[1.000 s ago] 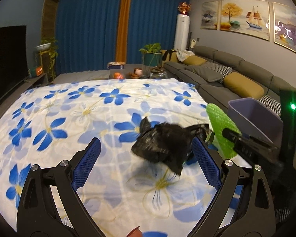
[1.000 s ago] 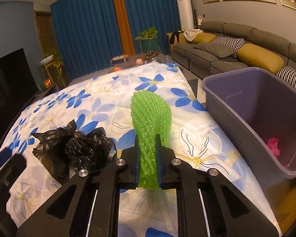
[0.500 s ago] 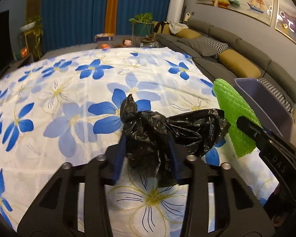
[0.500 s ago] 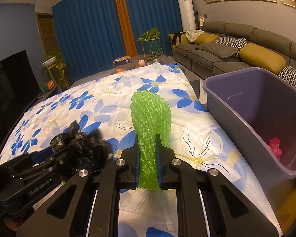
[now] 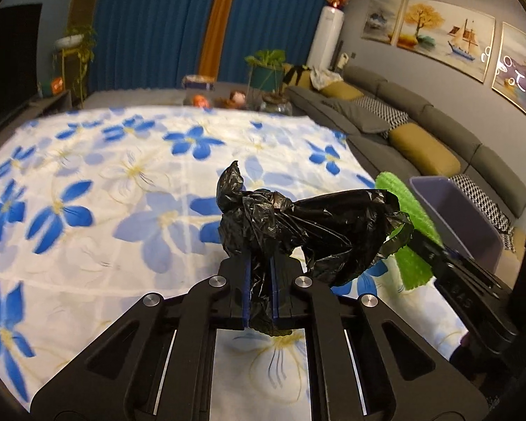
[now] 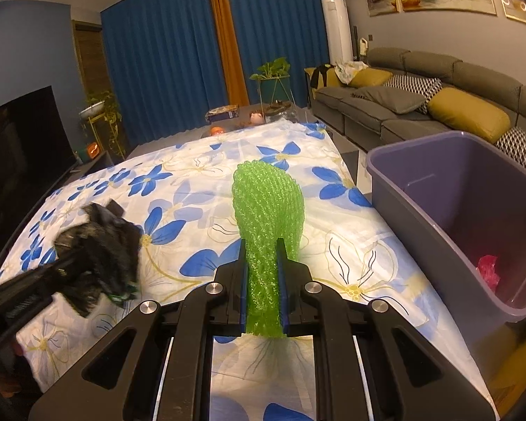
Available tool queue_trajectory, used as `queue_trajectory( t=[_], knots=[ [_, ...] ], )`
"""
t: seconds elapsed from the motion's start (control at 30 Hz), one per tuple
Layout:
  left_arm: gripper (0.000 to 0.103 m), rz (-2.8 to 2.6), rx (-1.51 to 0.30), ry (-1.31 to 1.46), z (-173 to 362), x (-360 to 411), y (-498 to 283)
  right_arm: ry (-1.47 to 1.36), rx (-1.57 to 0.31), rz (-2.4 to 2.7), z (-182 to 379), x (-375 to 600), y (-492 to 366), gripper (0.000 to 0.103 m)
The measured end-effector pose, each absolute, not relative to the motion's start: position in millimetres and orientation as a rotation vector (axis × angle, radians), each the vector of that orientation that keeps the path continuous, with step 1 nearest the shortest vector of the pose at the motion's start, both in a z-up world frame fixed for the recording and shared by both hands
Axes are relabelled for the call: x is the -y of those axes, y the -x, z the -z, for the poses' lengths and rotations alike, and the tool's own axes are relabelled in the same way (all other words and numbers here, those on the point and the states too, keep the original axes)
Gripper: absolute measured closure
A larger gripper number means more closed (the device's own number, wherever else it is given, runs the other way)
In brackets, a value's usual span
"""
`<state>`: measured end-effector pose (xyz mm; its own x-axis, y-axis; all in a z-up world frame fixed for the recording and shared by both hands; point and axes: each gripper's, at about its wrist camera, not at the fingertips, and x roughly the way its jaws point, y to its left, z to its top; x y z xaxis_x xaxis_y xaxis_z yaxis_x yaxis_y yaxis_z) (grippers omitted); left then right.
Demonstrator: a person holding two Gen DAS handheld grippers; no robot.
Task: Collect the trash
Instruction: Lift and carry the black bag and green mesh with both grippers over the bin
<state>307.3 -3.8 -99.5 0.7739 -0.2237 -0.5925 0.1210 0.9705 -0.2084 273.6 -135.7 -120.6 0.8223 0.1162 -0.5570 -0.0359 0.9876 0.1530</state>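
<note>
Two fingers closing on the black bag between them.

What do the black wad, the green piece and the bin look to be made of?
Black wad: thin plastic film, glossy, sharply crinkled, likely a bag. Green piece: foam netting, judging by its knobbly open mesh. Bin: rigid moulded plastic, smooth grey-purple walls with a slight sheen.

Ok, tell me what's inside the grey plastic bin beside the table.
One crumpled pink scrap lies on the grey plastic bin floor; the near wall hides the rest.
</note>
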Motion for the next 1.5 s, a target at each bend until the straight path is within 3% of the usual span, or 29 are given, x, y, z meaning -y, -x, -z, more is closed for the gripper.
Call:
queue_trajectory(
  t=[0.73,1.5],
  knots=[
    [0.095,0.061,-0.581,0.122,61.5,-40.7,-239.0,-0.054,-0.51,-0.201,74.8,104.6,-208.5,0.088],
    [0.095,0.205,-0.578,0.049,54.4,37.9,-249.9,-0.06,-0.471,-0.075,64.3,162.6,-192.3,0.088]
  ],
)
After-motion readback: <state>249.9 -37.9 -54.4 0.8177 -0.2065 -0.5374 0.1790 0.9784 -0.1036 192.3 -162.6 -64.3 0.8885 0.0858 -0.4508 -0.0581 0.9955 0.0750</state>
